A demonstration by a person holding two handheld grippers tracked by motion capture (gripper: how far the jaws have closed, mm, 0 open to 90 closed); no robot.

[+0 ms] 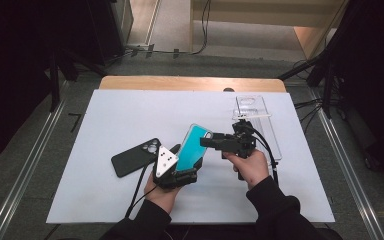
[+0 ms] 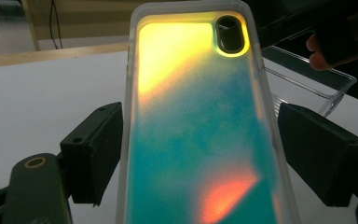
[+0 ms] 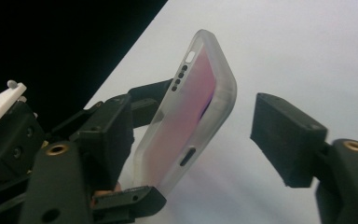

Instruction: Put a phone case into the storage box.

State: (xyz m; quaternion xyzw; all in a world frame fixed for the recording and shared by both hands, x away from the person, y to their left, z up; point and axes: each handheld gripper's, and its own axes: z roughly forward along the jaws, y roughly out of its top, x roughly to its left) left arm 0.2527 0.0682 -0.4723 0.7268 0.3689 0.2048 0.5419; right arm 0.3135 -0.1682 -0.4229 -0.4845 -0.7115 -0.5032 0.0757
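A phone case (image 1: 192, 145) with a teal back and frosted clear rim is held tilted above the white table (image 1: 120, 115). My left gripper (image 1: 187, 161) is shut on its lower part; in the left gripper view both jaws press the long edges of the case (image 2: 200, 116), camera cutout at the top. My right gripper (image 1: 209, 141) is at the case's upper end, pointing left. In the right gripper view the case (image 3: 191, 116) stands edge-on between my right gripper's (image 3: 196, 135) open jaws, close to the left jaw, with a clear gap to the right one.
A black phone (image 1: 135, 157) lies flat on the table, left of my left hand. A clear plastic tray (image 1: 272, 135) sits at the right rear with a small white stick (image 1: 254, 115) across it; its corner (image 2: 317, 79) lies behind the case.
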